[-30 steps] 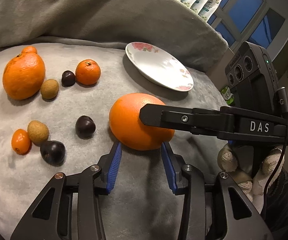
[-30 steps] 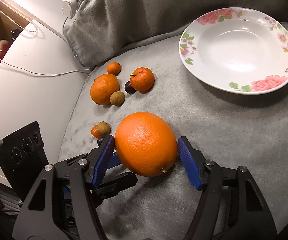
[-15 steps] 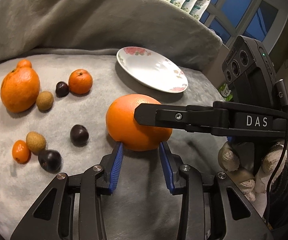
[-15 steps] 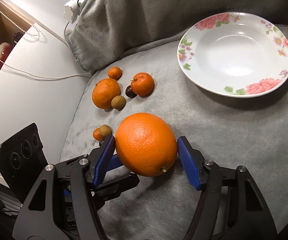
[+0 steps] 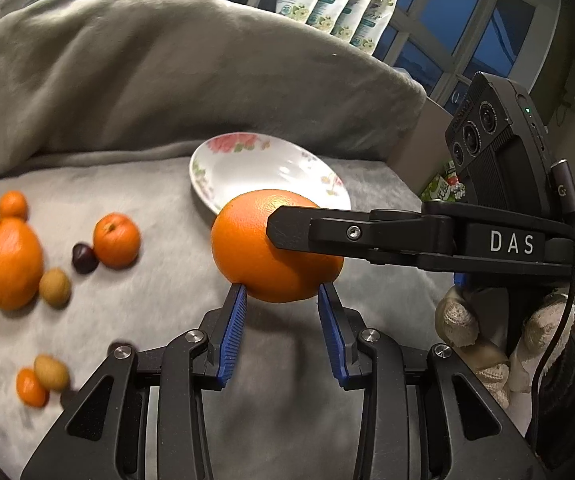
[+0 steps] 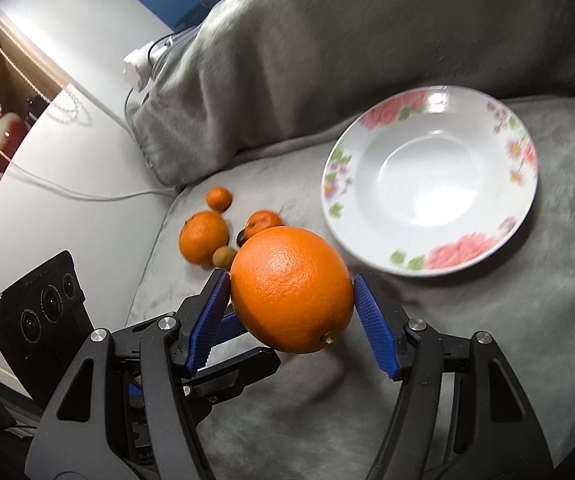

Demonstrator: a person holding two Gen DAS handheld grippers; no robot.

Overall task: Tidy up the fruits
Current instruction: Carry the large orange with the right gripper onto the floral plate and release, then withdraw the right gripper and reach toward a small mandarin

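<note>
A big orange is held off the grey blanket between the blue pads of my right gripper, which is shut on it. In the left wrist view the same orange hangs in front of my left gripper. The left jaws are apart, their tips at the fruit's underside; whether they touch it is unclear. A white flowered plate lies empty beyond the orange, also seen in the left wrist view.
Smaller fruits lie to the left on the blanket: a large tangerine, a mandarin, dark plums, brown longans and kumquats. A grey pillow rises behind. A white desk stands left.
The orange has been lifted off the blanket in my right gripper and carried up toward the plate. My left gripper has risen along with it.
</note>
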